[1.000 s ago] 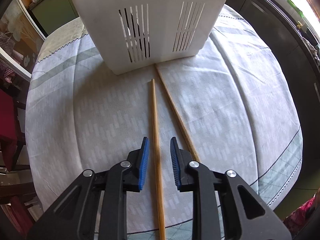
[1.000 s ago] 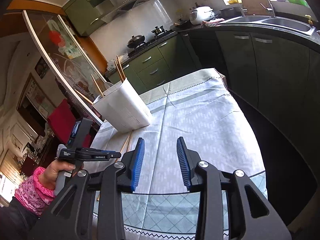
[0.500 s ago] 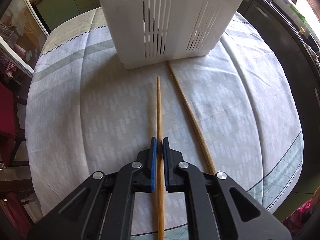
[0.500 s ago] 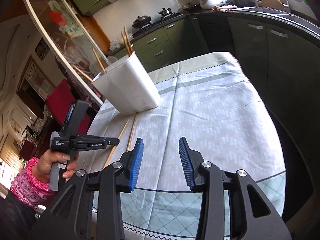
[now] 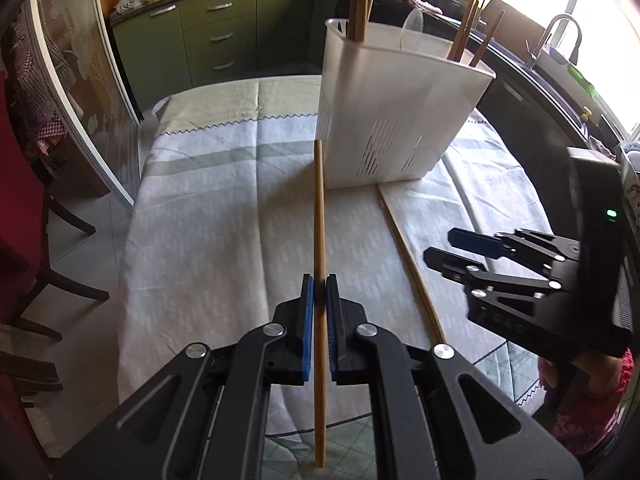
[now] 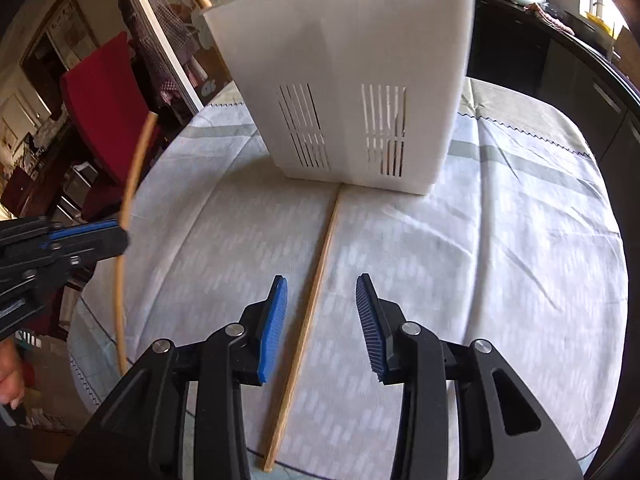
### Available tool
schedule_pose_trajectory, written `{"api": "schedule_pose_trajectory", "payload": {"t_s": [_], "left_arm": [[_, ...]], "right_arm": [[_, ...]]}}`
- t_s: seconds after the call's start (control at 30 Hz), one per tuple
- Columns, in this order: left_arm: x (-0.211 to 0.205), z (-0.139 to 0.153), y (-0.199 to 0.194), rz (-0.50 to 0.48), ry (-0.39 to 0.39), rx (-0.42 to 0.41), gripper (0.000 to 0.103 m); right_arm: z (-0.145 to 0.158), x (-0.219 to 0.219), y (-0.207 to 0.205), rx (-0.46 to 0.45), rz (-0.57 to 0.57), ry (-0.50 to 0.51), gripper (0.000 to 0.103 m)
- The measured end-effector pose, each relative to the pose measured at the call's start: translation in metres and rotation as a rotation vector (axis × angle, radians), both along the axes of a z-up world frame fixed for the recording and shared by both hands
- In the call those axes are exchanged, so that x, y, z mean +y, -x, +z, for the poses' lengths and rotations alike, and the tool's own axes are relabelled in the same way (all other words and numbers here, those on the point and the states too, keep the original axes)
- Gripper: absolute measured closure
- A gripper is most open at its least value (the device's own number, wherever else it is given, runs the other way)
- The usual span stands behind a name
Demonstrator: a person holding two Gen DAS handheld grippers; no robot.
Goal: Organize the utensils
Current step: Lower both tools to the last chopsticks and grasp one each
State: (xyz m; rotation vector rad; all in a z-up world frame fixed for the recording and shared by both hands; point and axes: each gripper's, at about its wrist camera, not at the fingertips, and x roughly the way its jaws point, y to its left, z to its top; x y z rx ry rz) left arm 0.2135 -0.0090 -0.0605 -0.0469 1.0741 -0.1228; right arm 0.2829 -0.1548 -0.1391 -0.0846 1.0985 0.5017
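Now | left gripper [image 5: 317, 294] clamps one chopstick [image 5: 319, 220] mid-shaft, lifted for the white holder [image 5: 400, 120] at 12 o'clock | right gripper [image 6: 320, 312] open, straddling second chopstick [image 6: 316, 280] on the tablecloth [image 6: 480, 260], ready to pinch.

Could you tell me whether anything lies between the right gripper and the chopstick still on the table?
Nothing visible does. The right gripper hangs with open jaws straddling the chopstick on the table, with only bare tablecloth around it. The left gripper, holding the other chopstick, is off to the side.
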Motion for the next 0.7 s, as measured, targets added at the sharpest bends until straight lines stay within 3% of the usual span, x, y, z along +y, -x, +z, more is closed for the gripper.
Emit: {"api": "schedule_pose_trajectory", "payload": {"t_s": [0.27,0.53,0.63,0.67,0.7], "left_arm": [[0.013,0.022,0.026,-0.003,0.019,-0.076,0.097],[0.015,0.025,0.035,-0.012,0.025,-0.1,0.097],[0.016,0.028,0.039,-0.013,0.027,-0.105,0.097],[0.016,0.028,0.04,-0.014,0.027,-0.105,0.097],[0.016,0.029,0.04,-0.014,0.026,-0.106,0.097]], "right_arm": [[-0.022,0.034,-0.023,0.032,-0.007,0.074,0.068],[-0.034,0.059,-0.033,0.018,-0.013,0.143,0.071],[-0.035,0.064,-0.035,0.003,-0.008,0.165,0.078],[-0.036,0.066,-0.036,0.003,0.0,0.167,0.09],[-0.036,0.067,-0.037,0.006,0.009,0.165,0.095]]}}
